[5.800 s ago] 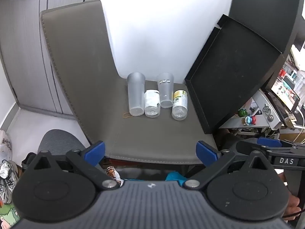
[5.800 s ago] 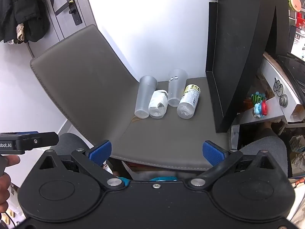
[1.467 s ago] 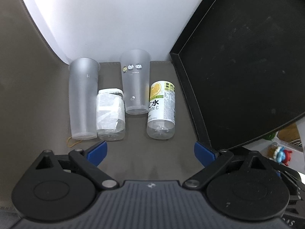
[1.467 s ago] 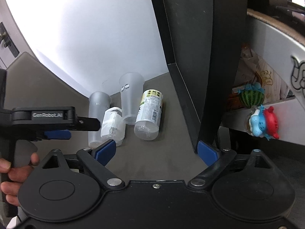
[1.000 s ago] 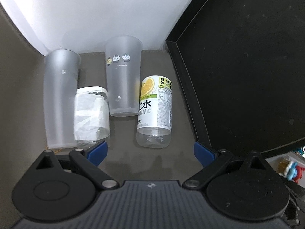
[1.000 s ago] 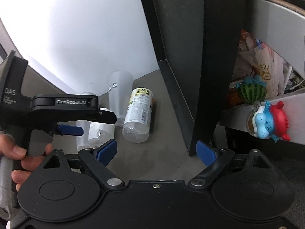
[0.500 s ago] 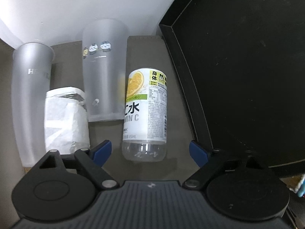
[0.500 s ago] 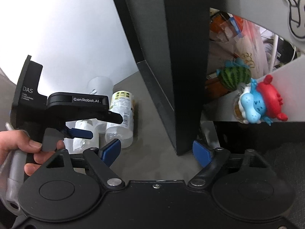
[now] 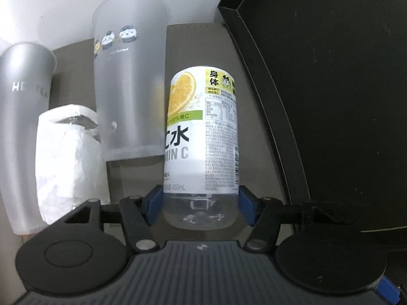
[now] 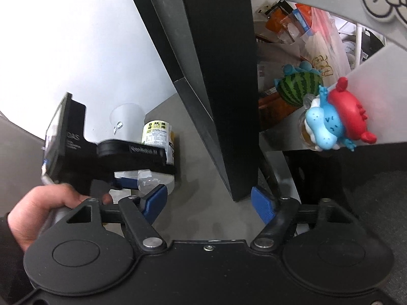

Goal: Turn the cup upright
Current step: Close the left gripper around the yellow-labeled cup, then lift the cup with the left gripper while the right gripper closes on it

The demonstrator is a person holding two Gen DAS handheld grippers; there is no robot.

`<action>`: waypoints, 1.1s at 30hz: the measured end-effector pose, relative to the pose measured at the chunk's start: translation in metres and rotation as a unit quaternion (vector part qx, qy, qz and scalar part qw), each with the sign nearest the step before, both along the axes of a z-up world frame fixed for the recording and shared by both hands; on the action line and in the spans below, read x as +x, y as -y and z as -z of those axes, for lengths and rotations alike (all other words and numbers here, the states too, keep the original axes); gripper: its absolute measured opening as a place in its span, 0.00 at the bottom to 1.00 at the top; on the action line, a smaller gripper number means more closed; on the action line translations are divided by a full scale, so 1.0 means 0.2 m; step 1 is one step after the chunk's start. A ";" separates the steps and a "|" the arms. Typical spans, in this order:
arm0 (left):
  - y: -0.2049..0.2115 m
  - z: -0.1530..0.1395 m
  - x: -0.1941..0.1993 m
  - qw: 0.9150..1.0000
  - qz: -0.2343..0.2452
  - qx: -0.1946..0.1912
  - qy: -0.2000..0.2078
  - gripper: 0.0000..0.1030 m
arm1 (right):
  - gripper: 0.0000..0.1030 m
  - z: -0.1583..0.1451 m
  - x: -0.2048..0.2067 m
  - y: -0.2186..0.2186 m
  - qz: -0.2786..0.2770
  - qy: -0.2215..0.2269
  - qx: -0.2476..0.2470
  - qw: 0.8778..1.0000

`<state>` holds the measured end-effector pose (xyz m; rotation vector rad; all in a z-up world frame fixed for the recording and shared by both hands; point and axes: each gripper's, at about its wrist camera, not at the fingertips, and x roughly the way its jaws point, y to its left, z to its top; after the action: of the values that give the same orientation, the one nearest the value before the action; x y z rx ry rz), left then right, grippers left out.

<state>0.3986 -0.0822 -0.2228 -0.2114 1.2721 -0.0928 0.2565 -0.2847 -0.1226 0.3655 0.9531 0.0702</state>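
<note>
A lemon-label plastic bottle lies on the grey chair seat, its clear base toward me. My left gripper is around that base, a blue pad on each side touching it. A frosted cup with cartoon prints lies just left of the bottle. A second frosted cup lies at far left, with a white-wrapped bottle between them. My right gripper is open and empty over the seat's right part; in its view I see the left gripper's body on the bottle.
A black tray-like panel stands upright along the seat's right edge, close to the bottle. A white wall rises behind the cups. Toy figures and clutter sit on a shelf at right.
My left gripper has moved forward and right, and its jaws have narrowed from wide open onto the lemon bottle's base. My right gripper has drifted right toward the black panel.
</note>
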 end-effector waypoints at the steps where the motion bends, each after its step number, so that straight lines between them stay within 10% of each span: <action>1: 0.01 0.00 -0.01 1.000 0.001 0.005 0.002 0.59 | 0.69 0.00 0.00 0.00 0.002 0.001 0.000 1.000; 33: -0.03 -0.01 -0.57 0.999 0.042 -0.009 -0.025 0.59 | 0.73 0.15 0.01 -0.09 -0.029 -0.030 0.063 0.997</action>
<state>0.2840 -0.0754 -0.2199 -0.1765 1.3306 -0.1711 0.2587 -0.2676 -0.1529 0.4587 1.0213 0.1728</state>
